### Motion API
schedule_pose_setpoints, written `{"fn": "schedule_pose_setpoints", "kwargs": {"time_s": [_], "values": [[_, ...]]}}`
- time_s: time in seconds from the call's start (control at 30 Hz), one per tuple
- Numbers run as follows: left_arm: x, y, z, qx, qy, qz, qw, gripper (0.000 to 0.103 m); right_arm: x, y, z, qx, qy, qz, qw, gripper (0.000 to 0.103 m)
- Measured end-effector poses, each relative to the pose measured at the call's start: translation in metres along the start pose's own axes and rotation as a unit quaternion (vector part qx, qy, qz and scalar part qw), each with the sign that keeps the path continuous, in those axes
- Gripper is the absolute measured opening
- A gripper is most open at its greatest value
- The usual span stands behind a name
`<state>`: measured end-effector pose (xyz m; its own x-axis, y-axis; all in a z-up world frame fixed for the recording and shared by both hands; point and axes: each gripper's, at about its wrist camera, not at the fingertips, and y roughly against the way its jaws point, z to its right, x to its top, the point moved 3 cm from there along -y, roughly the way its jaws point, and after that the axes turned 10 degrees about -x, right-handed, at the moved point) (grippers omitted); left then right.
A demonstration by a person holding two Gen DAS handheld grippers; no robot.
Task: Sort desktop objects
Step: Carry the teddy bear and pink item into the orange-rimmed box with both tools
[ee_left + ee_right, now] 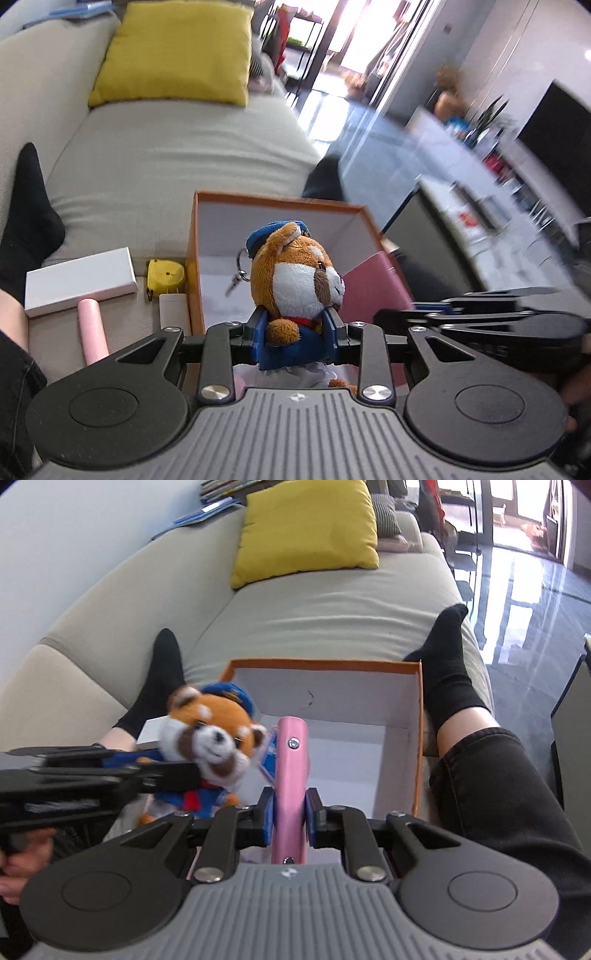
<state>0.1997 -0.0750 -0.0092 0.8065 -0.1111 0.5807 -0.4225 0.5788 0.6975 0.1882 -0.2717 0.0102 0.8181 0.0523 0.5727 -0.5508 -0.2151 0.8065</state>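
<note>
While both tools hovered over the beige fabric sofa [314, 605], the open orange-rimmed cardboard box with white inner walls [415, 716] sat between the person's black-socked feet, apparently empty so far, which I judged made it the sorting bin. The right gripper [290, 812] was clamped on a flat pink case with metal studs [292, 771], held on edge above the box's near side; a thin, smooth thing pinched low like that could swing or slide out if the hand tipped further. The left gripper [295, 328] was closed around the blue-jacketed body of a small plush red panda in a blue cap [295, 273], head upright above the fingers, just before the box's near left wall. The soft body could squeeze free, and its dangling metal key ring [242, 266] could catch on the rim on the way in. The two tools were close together, so a collision over the box seemed the main risk. Left of the box on the cushion lay a white flat box [79, 280], a pink cylinder [92, 328] and a yellow tape measure [166, 277], not yet sorted.
</note>
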Motion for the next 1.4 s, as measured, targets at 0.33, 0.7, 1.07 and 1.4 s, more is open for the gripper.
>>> {"fn": "schedule_pose_setpoints", "kwargs": {"time_s": [0.33, 0.7, 1.07, 1.4], "values": [[-0.001, -0.062, -0.017, 0.040, -0.006, -0.071, 0.9966, 0.036, 0.007, -0.070, 0.020, 0.003, -0.052, -0.049, 0.997, 0.018], [-0.010, -0.069, -0.004, 0.087, -0.103, -0.124, 0.9831, 0.038, 0.005, -0.092, 0.019, 0.012, -0.054, -0.066, 0.996, 0.018], [-0.010, 0.003, -0.011, 0.072, -0.096, -0.011, 0.9927, 0.038, 0.000, -0.090, 0.013, 0.014, -0.058, -0.081, 0.995, 0.018], [-0.031, 0.015, -0.037, 0.072, -0.042, -0.026, 0.9962, 0.024, 0.001, -0.100, 0.002, 0.022, -0.113, -0.099, 0.988, 0.019]]}}
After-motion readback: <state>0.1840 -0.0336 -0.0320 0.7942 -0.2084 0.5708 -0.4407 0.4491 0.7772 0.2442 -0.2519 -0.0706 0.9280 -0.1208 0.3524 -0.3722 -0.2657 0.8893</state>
